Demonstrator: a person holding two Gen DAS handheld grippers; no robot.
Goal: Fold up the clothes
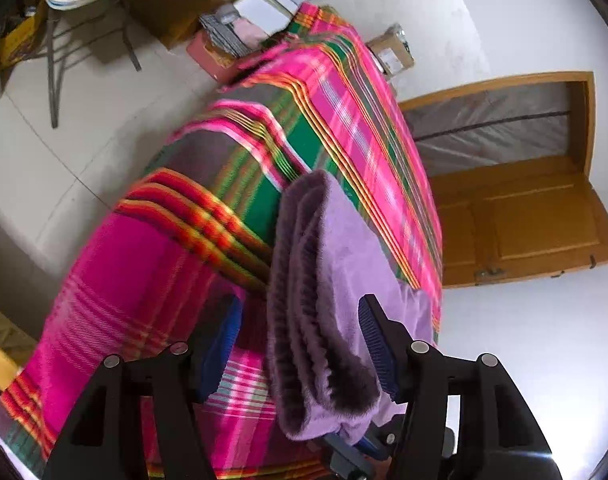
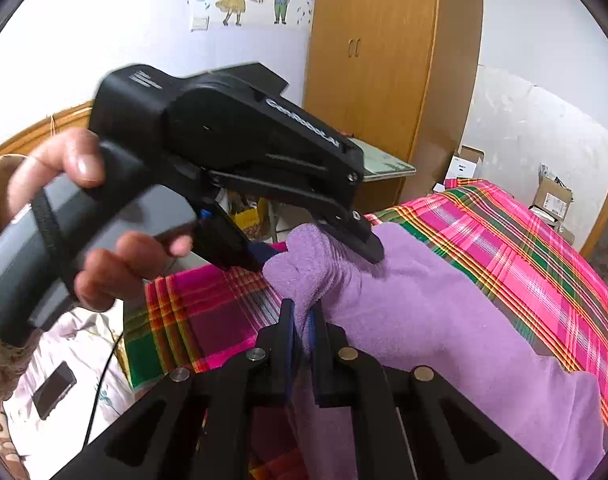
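The lilac towel (image 2: 443, 312) lies on the pink plaid bedcover (image 2: 523, 240), its free length running away to the right of the right-wrist view while a bunched, several-layered end rears up towards both tools. That end sits directly ahead of the right gripper (image 2: 302, 320), whose jaws are clenched on a pinch of the pile. The left gripper (image 2: 315, 248) comes in from the left and straddles the same bunch (the left-wrist view shows its jaws apart, folded layers (image 1: 315, 300) between them); whether its pads press the cloth I cannot tell, the fabric hiding them. The towel looks plush, thick and limp, darker along its folded edges. The right gripper is nearer.
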